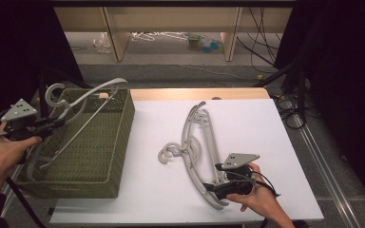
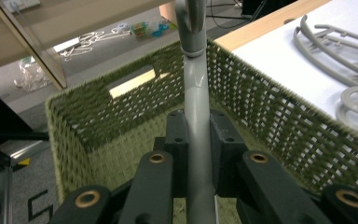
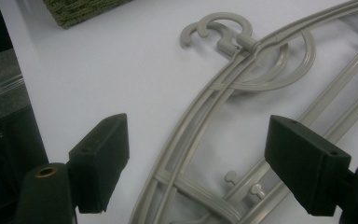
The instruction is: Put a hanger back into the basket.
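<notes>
Over the green woven basket (image 1: 115, 142) at nine o'clock on the bench (image 1: 152, 190), I have my left hand-held gripper (image 1: 52, 124) clenched on the stem of a grey plastic hanger (image 1: 83, 99). Its hook (image 1: 52, 91) curls at about eleven o'clock from the jaws, and its long arm runs from the basket's far rim down toward seven o'clock, tilted, not yet resting flat inside. I judge the main risk here: an arm tip could catch on the woven wall or the rim, so the hanger would prop up or tip out when I let go. A grip this close to the hook may also let the hanger swing.

At five o'clock, my right hand-held gripper (image 3: 200, 168) is released, jaws spread wide over the stacked hangers (image 1: 197, 152) lying on the white bench. Their long axis runs from one o'clock to five o'clock, hooks (image 3: 214, 29) toward nine. Closing here could take both nested hangers together, or only snag one.
</notes>
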{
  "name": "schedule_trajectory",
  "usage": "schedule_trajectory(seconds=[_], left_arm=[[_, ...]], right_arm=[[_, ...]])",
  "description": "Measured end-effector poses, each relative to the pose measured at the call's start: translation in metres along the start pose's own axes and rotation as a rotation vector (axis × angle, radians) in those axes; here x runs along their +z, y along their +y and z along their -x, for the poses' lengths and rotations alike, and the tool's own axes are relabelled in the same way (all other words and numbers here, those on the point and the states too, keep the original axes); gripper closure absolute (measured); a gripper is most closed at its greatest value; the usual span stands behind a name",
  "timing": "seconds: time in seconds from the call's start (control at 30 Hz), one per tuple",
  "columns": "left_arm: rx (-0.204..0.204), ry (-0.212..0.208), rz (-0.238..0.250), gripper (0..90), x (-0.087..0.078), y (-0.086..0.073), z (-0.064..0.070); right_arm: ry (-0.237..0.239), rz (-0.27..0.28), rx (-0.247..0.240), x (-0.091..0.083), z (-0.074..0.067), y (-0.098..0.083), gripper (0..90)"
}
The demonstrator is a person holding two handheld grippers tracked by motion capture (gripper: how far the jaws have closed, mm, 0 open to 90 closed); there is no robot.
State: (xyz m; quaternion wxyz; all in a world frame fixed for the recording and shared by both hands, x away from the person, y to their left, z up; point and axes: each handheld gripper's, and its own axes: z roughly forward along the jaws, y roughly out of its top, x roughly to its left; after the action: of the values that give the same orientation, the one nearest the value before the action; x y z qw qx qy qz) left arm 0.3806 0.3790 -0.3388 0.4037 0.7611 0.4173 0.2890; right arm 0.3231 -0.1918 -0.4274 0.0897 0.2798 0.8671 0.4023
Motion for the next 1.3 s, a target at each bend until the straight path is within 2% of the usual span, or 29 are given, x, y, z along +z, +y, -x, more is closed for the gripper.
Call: schedule_trajectory(seconds=[0.07, 0.17, 0.4, 0.43, 0.5, 0.53, 0.57, 0.6, 0.63, 0.67, 0.7, 0.8, 0.87, 0.9, 0.93, 0.97, 1.0, 1.07, 1.13, 1.27, 1.3], left_arm=[[-0.005, 0.001, -0.007, 79.1, 0.0, -0.003, -0.002], [0.016, -0.008, -0.018, 79.1, 0.0, -0.008, -0.004], [0.027, -0.022, -0.055, 79.0, 0.002, -0.012, -0.002], [0.038, -0.021, -0.071, 78.9, 0.004, -0.012, -0.003], [0.009, -0.019, -0.095, 79.0, 0.01, -0.014, -0.003], [0.048, -0.025, -0.137, 79.0, 0.009, -0.014, -0.007], [0.033, -0.025, -0.159, 78.9, 0.012, -0.014, -0.007], [-0.015, -0.011, -0.148, 78.8, 0.017, -0.016, -0.005], [-0.013, -0.003, -0.171, 78.7, 0.019, -0.017, -0.006], [0.017, -0.008, -0.21, 78.7, 0.02, -0.017, -0.009], [-0.011, -0.011, -0.2, 78.6, 0.024, -0.019, -0.008], [0.0, -0.015, -0.24, 78.4, 0.031, -0.022, -0.008], [-0.058, -0.006, -0.22, 78.2, 0.038, -0.026, -0.006], [-0.051, -0.016, -0.237, 77.9, 0.038, -0.027, -0.007], [-0.066, -0.008, -0.239, 77.7, 0.04, -0.028, -0.007], [-0.043, -0.01, -0.269, 77.6, 0.04, -0.028, -0.009], [-0.072, 0.004, -0.274, 77.4, 0.044, -0.03, -0.008], [-0.098, 0.009, -0.29, 76.9, 0.048, -0.03, -0.009], [-0.118, 0.037, -0.308, 76.5, 0.051, -0.032, -0.009], [-0.162, 0.075, -0.313, 75.8, 0.051, -0.035, -0.015], [-0.185, 0.084, -0.303, 75.1, 0.051, -0.037, -0.016]], right_arm=[[0.0, -0.002, -0.002, 0.0, 0.0, 0.0, 22.8], [-0.002, 0.001, -0.003, 0.0, 0.0, 0.0, 22.8], [-0.006, 0.004, -0.002, -0.001, 0.001, 0.0, 22.8], [-0.006, 0.001, 0.001, -0.001, 0.001, 0.0, 22.8], [-0.005, 0.0, 0.0, -0.001, 0.001, 0.0, 22.8], [0.001, -0.001, -0.003, -0.001, 0.001, 0.0, 22.8], [0.002, -0.001, -0.004, -0.001, 0.001, 0.0, 22.8], [0.003, -0.003, -0.004, -0.001, 0.001, 0.0, 22.8], [0.002, -0.002, -0.004, -0.001, 0.001, 0.0, 22.8], [0.001, -0.002, -0.006, -0.001, 0.001, 0.0, 22.8], [0.001, -0.002, -0.005, -0.001, 0.001, 0.0, 22.8], [-0.006, -0.001, -0.001, -0.001, 0.001, 0.0, 22.8], [-0.006, -0.002, 0.0, -0.001, 0.001, -0.001, 22.8], [0.001, -0.006, -0.001, -0.001, 0.001, -0.001, 22.8], [0.001, -0.008, -0.001, 0.0, 0.001, -0.001, 22.8], [0.002, -0.008, 0.002, 0.0, 0.001, -0.001, 22.8], [0.003, -0.009, 0.002, 0.0, 0.001, -0.001, 22.8], [0.005, -0.009, -0.005, 0.001, 0.001, -0.001, 22.8], [0.002, -0.004, -0.006, 0.001, 0.0, -0.001, 22.9], [0.007, -0.009, -0.003, 0.001, 0.001, -0.001, 22.8], [0.005, -0.008, -0.004, 0.001, 0.001, -0.001, 22.8]])
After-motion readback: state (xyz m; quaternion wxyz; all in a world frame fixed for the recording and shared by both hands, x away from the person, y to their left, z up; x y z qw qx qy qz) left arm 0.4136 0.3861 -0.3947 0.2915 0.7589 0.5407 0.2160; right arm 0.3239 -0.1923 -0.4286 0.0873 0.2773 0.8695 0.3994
